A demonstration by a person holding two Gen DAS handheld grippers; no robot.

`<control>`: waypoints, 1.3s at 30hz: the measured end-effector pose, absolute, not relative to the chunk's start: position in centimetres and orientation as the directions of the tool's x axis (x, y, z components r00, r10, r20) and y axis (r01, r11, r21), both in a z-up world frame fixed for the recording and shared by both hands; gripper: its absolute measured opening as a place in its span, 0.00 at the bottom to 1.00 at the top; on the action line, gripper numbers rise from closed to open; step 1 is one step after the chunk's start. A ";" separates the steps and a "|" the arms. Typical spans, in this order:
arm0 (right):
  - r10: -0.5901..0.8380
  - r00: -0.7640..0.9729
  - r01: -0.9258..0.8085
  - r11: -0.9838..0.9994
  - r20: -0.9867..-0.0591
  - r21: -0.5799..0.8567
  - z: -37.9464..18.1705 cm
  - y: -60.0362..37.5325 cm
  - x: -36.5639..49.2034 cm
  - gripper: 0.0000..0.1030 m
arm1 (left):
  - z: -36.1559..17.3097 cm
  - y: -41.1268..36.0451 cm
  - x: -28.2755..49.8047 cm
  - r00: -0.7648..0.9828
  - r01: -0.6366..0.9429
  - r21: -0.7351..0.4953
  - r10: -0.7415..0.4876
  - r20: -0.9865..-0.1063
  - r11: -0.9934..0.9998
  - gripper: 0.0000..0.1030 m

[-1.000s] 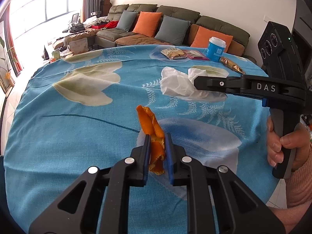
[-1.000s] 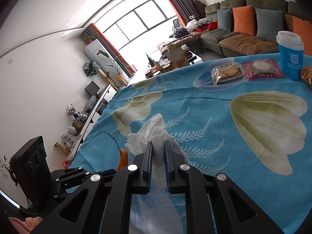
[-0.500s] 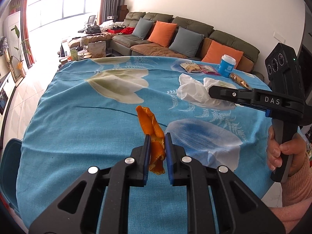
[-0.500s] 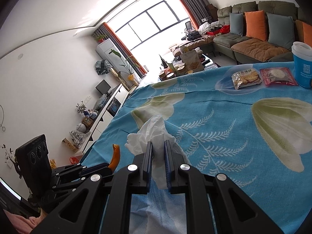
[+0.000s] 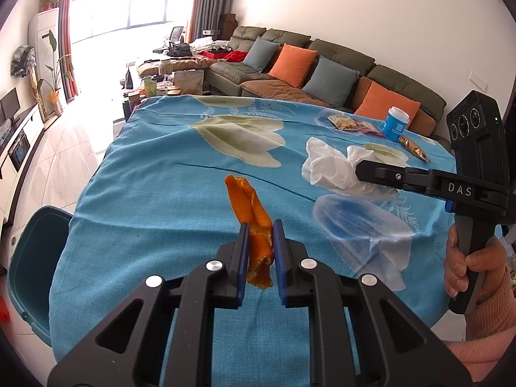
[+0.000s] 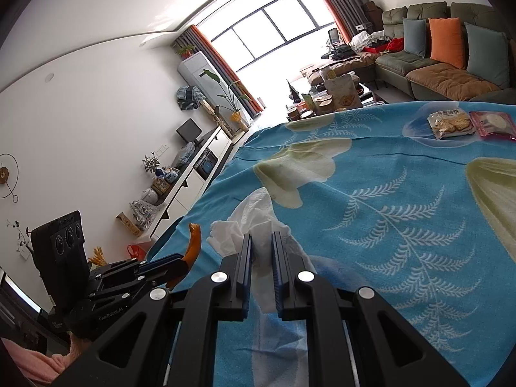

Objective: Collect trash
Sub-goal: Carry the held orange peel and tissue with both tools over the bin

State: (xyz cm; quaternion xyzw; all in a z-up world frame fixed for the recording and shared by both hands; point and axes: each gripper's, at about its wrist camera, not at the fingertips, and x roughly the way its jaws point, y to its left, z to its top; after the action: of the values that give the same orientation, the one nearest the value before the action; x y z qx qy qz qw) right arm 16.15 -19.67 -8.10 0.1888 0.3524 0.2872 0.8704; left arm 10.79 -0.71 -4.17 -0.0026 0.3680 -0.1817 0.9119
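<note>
A strip of orange peel sticks up from my left gripper, which is shut on its lower end above the blue flowered tablecloth. My right gripper is shut on a crumpled white tissue and holds it above the cloth. In the left wrist view the right gripper comes in from the right with the tissue bunched at its tip. The right wrist view shows the left gripper low on the left, the peel poking out of it.
At the table's far end lie a biscuit packet, a red snack packet, a blue cup with a white lid and a brown wrapper. A teal bin stands by the table's left edge. A sofa is behind.
Both grippers have swung left with their loads still clamped, so the table's left edge and the teal bin have come into the left wrist view. The grips look unchanged.
</note>
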 end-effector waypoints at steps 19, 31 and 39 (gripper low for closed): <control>0.691 0.510 -0.444 0.721 -0.512 0.532 -8.1 -14.5 16.2 0.11 | -3.3 3.8 9.2 0.708 0.247 -0.129 -0.270 -0.652 0.960 0.15; 0.715 0.470 -0.483 0.699 -0.517 0.527 -7.9 -11.7 16.4 0.11 | -3.0 6.4 8.8 0.730 0.190 -0.127 -0.226 -0.645 0.974 0.15; 0.728 0.446 -0.498 0.685 -0.520 0.532 -8.2 -10.6 16.9 0.11 | -3.0 8.0 8.5 0.738 0.154 -0.128 -0.201 -0.644 0.980 0.15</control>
State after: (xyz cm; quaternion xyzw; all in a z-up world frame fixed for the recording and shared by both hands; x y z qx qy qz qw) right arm 16.95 -10.56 -8.19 0.1524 0.3776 0.3666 0.8365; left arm 8.52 8.00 -2.98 -0.0333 0.3489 -0.0952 0.9317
